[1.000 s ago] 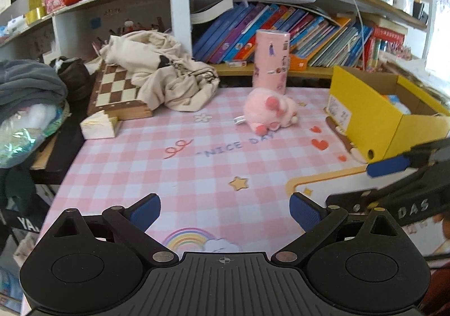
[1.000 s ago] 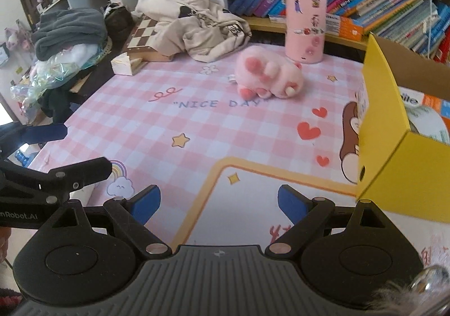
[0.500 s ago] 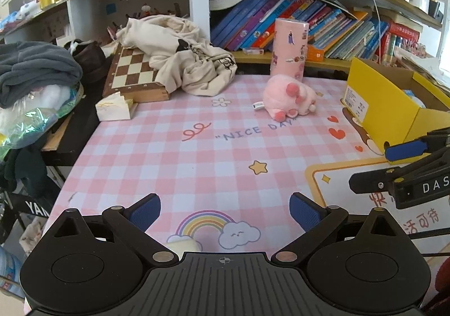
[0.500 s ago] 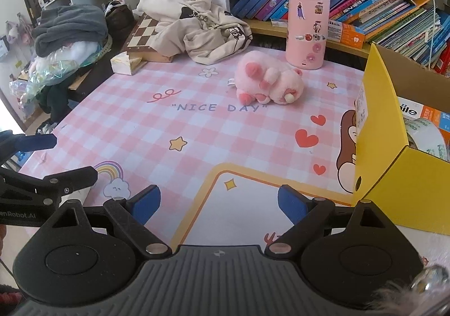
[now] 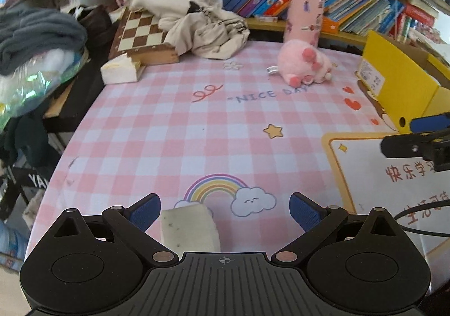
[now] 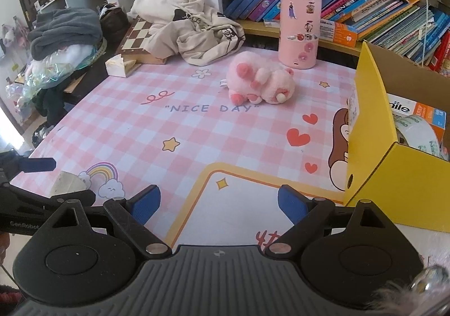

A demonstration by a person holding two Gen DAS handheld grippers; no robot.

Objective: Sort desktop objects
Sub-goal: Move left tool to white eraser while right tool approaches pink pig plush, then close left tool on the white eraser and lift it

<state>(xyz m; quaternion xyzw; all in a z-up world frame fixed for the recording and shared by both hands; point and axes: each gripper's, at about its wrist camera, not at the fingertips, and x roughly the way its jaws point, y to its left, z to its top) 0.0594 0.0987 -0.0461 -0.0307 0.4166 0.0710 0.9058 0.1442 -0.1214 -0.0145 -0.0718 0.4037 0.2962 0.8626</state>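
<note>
Left tongs [image 5: 225, 212]: released, jaws spread wide, low over the near edge of the bench [image 5: 174, 147]. Nothing is grasped.
Right tongs [image 6: 218, 204]: also released and empty, hovering over the white panel of the desk mat, with the yellow box [image 6: 374, 175] just off the right finger.
White eraser [image 5: 189, 228]: a pale, speckled block lying flat on the mat between the left tongs' fingers, closer to the left pad [image 5: 144, 210] than to the right one. It does not appear to touch either. From the right wrist view it shows as a pale wedge [image 6: 66, 183] beside the rainbow print.
Pink plush pig [image 6: 260, 82]: on its side, well ahead of both tongs, near the "NICE DAY" lettering.
Pink canister [image 6: 299, 29]: upright just behind the plush, against the bookshelf.
Yellow box contents: a roll of tape [image 6: 419, 130] and a printed carton are inside, so it is probably the sorting bin.
Step in hand: judged from the pose, the left tongs are lined up to pick the eraser; the grasp is not yet made.
Next move: shift slightly so the eraser sits centred, lower until the pads flank its sides, then clench and carry it rightward to the box.
Risk: the off-centre block may get pushed sideways instead of gripped.
</note>
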